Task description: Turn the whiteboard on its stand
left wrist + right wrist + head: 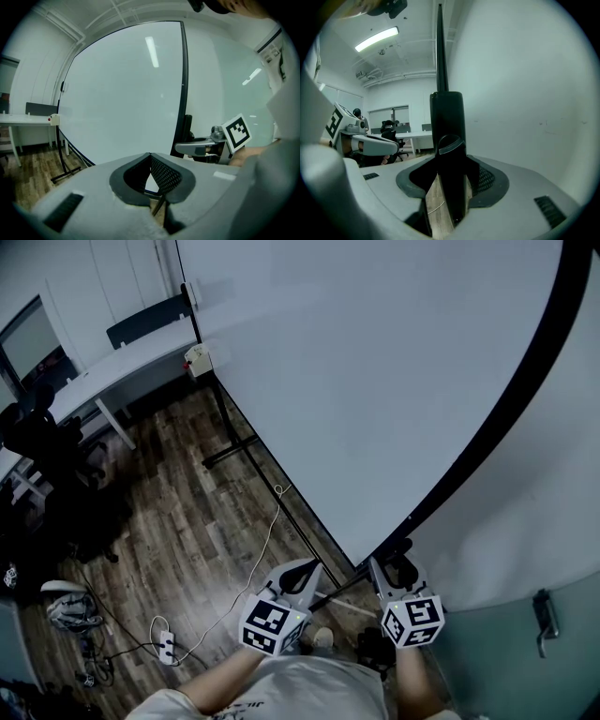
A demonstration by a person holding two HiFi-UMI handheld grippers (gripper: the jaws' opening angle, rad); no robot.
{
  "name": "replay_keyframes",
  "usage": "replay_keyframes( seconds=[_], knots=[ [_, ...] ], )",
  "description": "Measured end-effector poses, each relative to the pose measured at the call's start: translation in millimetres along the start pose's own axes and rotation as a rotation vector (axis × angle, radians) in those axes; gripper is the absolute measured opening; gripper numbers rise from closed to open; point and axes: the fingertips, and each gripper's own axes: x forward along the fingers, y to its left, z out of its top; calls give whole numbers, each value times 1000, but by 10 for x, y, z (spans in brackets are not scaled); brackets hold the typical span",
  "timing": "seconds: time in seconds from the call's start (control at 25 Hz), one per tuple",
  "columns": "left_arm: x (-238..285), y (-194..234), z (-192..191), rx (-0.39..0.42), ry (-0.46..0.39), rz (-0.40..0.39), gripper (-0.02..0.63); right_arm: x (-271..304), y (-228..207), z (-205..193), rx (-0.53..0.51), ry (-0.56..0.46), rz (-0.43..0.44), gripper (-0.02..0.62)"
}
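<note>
The big whiteboard (375,381) leans across the head view, its black frame edge (506,418) running down to the stand's post (398,554). In the left gripper view the whiteboard (122,93) fills the middle. My right gripper (397,570) has its jaws round that post; in its own view the black post (447,122) stands between the jaws of the right gripper (450,176), which close on it. My left gripper (298,577) hangs beside it, below the board's lower edge, shut and holding nothing. The left gripper (150,158) shows its pads meeting.
The stand's black foot (230,451) rests on the wood floor. A white desk (122,367) and a black chair (47,446) stand at the left. A power strip (167,645) with its cable lies near my feet. A white wall (525,540) is close on the right.
</note>
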Motion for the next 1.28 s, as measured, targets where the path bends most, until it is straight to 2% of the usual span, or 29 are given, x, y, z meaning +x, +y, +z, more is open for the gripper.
replay_keyframes(
  seconds=[0.44, 0.72, 0.92, 1.28],
  knots=[
    [63, -126, 26, 9, 10, -31, 11, -315, -23, -17, 49, 10, -46, 176],
    [66, -137, 23, 3, 21, -35, 11, -355, 63, 8, 53, 18, -58, 53],
    [65, -118, -17, -3, 23, -21, 11, -278, 262, 34, 47, 16, -12, 20],
    [-18, -17, -27, -8, 21, 13, 11, -81, 535, 75, 36, 34, 68, 8]
  ],
)
